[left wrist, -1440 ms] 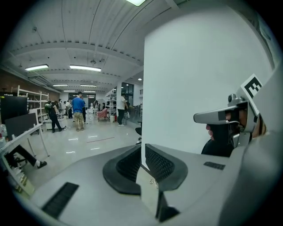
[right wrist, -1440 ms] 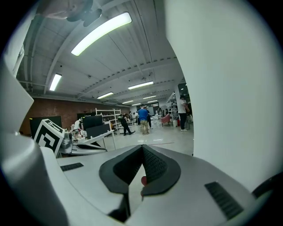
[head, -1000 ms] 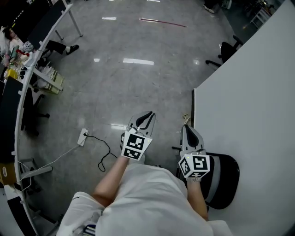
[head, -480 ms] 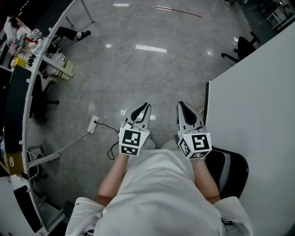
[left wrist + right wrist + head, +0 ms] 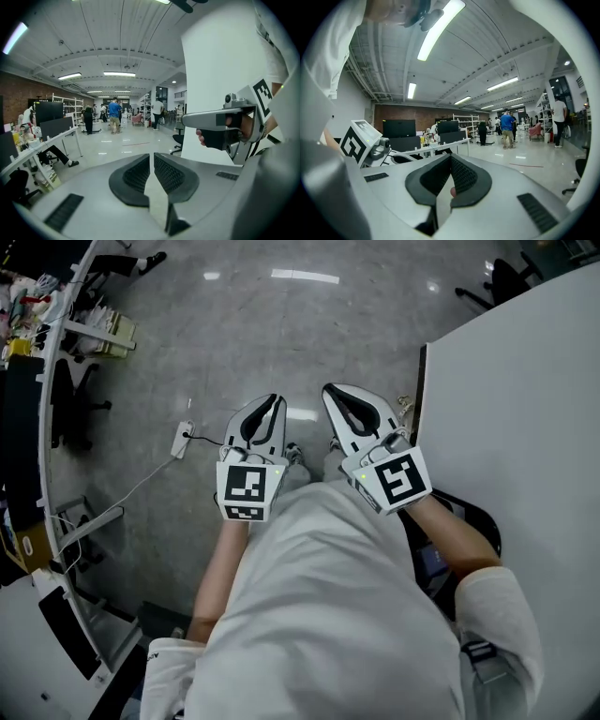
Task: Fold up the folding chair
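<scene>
Bright ceiling strips (image 5: 440,28), floor glare (image 5: 305,276), fisheye edges.

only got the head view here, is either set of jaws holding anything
Observer: No. The left gripper has its jaws together with nothing between them.
Operator: and the right one
Observer: The right gripper is shut and empty too; a white desk lies beyond its jaws.
Operator: anyone close in front
Observer: No. The left gripper view shows people standing far down the hall, with open floor before them.
</scene>
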{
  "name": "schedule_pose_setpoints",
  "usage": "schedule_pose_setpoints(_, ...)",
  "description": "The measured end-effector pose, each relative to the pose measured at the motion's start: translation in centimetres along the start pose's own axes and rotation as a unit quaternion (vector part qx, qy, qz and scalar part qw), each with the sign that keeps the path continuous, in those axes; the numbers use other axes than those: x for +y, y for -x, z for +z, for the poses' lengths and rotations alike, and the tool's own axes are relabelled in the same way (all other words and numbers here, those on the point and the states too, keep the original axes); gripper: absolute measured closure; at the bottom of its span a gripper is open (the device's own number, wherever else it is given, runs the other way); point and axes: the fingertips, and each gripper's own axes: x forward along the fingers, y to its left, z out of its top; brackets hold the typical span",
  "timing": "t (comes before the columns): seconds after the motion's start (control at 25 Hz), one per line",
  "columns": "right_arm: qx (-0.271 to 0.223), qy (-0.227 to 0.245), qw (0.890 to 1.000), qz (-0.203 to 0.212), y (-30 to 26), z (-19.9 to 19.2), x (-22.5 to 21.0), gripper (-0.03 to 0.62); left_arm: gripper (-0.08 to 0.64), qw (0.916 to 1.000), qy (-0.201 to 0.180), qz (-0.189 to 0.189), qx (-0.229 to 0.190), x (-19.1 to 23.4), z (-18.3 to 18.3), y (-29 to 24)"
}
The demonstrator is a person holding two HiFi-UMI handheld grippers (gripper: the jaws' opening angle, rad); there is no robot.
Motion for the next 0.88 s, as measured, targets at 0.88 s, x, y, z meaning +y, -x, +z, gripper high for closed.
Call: schedule_pose_setpoints(0.88,0.007,-0.018,0.999,0.038,4.7,-0.3,-9.4,0.586,0.522,0.9969,0.041,0.067,-0.006,-7.0,0.6,-4.1)
